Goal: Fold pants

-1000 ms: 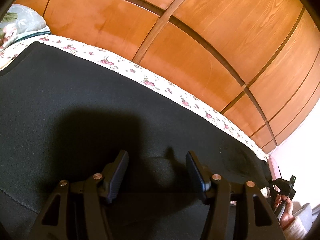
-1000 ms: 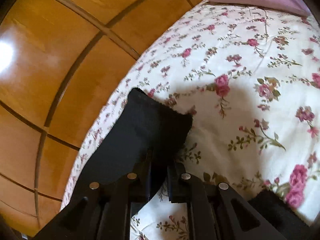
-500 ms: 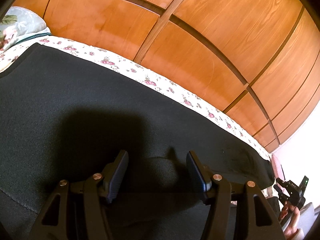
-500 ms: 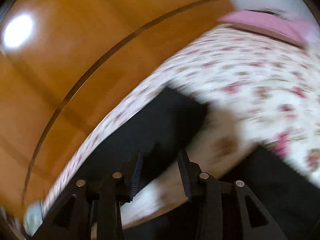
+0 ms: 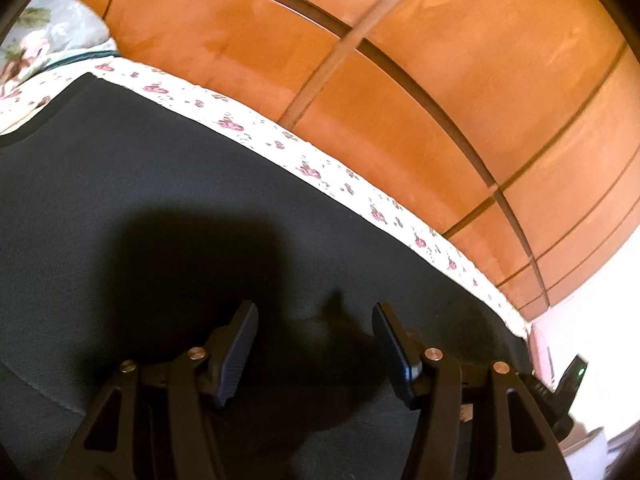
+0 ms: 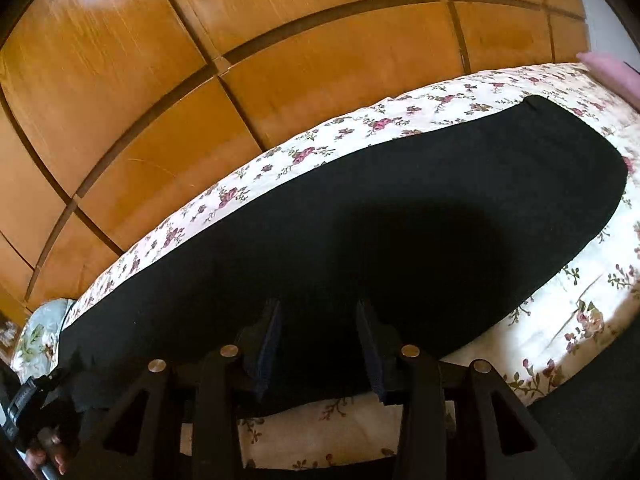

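Right claw (image 6: 318, 344) part-open, empty, over near edge of black pants (image 6: 360, 220); left claw (image 5: 316, 344) wide, empty, above same cloth. Pants lie flat on bed (image 6: 580, 292), long axis running crosswise ahead of both claws.

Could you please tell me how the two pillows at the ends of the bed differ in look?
The pale pillow has a leafy floral print on a grey-green ground, while the pink pillow looks plain. The pale pillow appears plump and rounded; the pink pillow shows only as a flat sliver at the picture's edge. Both lie on the floral sheet beyond the black pants.
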Demonstrator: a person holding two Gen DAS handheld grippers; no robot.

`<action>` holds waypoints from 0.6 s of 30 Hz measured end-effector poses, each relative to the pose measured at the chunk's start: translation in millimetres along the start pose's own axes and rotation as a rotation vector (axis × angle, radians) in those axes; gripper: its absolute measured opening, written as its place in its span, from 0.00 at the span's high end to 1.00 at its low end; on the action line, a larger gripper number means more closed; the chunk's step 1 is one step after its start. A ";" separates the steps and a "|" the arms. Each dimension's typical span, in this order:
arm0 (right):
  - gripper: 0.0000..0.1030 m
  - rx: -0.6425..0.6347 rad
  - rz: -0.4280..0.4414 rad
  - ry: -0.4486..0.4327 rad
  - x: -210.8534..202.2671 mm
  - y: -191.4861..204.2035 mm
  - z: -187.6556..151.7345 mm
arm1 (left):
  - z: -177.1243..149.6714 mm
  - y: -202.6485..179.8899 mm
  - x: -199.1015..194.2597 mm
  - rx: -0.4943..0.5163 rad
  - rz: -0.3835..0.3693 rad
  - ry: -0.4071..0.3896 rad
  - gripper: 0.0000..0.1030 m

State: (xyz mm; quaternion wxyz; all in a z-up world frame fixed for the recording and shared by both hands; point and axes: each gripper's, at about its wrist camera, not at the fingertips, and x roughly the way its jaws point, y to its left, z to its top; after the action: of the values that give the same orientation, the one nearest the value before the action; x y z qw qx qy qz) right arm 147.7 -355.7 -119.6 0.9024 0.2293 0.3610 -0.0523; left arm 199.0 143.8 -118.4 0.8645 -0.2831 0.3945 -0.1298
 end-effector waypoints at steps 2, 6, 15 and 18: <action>0.61 -0.001 0.003 -0.006 3.2 0.7 -0.1 | 9.8 4.1 -6.2 -0.017 0.019 -0.006 0.42; 0.61 -0.001 0.007 -0.015 7.1 2.0 -0.1 | 46.4 14.3 -24.2 0.031 0.097 -0.075 0.42; 0.61 0.033 0.044 -0.030 4.3 -3.2 -1.4 | 129.8 69.1 -29.5 0.099 0.364 -0.105 0.42; 0.61 0.031 0.041 -0.032 4.4 -2.7 -1.6 | 144.7 95.3 -23.2 0.041 0.407 -0.096 0.42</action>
State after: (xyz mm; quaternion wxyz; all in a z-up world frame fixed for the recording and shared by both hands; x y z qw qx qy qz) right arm 149.2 -357.0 -124.6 0.9053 0.2498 0.3409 -0.0430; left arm 293.2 287.0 -84.2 0.8963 -0.1858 0.3991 0.0534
